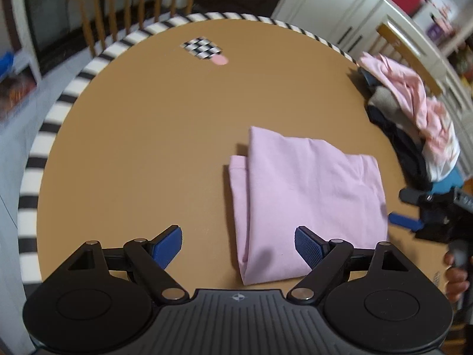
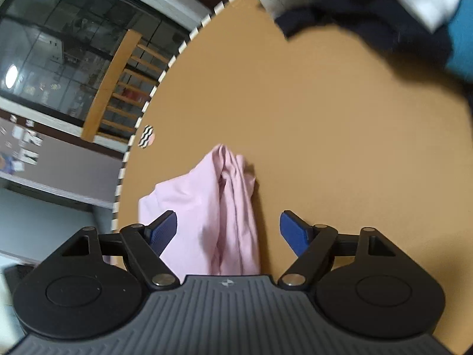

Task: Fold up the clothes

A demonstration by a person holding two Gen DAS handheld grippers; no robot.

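Left wrist: clothes pile (image 1: 414, 124) beside folded pink garment (image 1: 310, 201)

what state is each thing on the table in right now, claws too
pink garment: folded, lying flat on the table, held by neither claw
clothes pile: unfolded, heaped at the table edge
left claw: open, empty, over the folded garment's near edge
right claw: open, pink cloth below it, pads not pressing
table: mostly bare
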